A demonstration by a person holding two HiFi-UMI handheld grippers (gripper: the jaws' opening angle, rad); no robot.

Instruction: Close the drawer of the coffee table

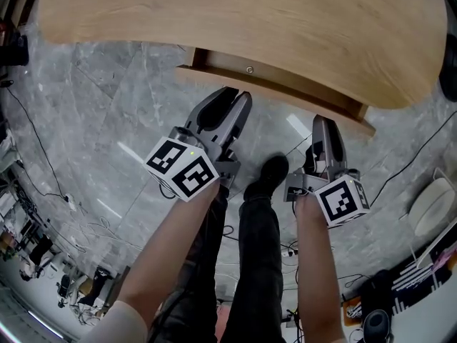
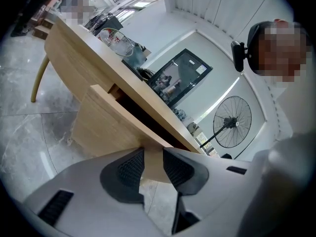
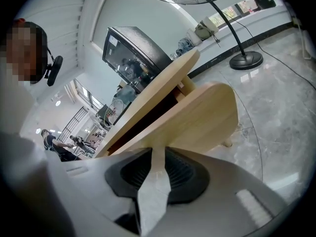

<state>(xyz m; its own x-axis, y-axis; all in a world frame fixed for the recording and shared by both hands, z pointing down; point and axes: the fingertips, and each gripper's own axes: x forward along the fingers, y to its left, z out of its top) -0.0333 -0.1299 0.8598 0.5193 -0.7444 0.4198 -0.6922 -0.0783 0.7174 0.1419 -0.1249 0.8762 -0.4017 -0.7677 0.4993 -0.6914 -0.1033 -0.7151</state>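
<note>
The light wooden coffee table (image 1: 235,20) fills the top of the head view. Its drawer (image 1: 285,91) stands a little way out under the top, with a small round knob (image 1: 249,70) on its front. My left gripper (image 1: 232,93) is just in front of the drawer front, below the knob, jaws nearly together and empty. My right gripper (image 1: 325,120) hovers near the drawer's right end, also shut on nothing. In the left gripper view the drawer front (image 2: 106,127) shows right beyond the left gripper (image 2: 153,154). In the right gripper view the drawer front (image 3: 197,117) lies close ahead of the right gripper (image 3: 158,154).
Grey marble floor with cables (image 1: 43,156) at the left and a power strip (image 1: 288,251) near the person's legs and black shoe (image 1: 268,177). A white object (image 1: 432,206) lies at the right. A standing fan (image 2: 232,122) and a wall screen (image 2: 180,78) are behind the table.
</note>
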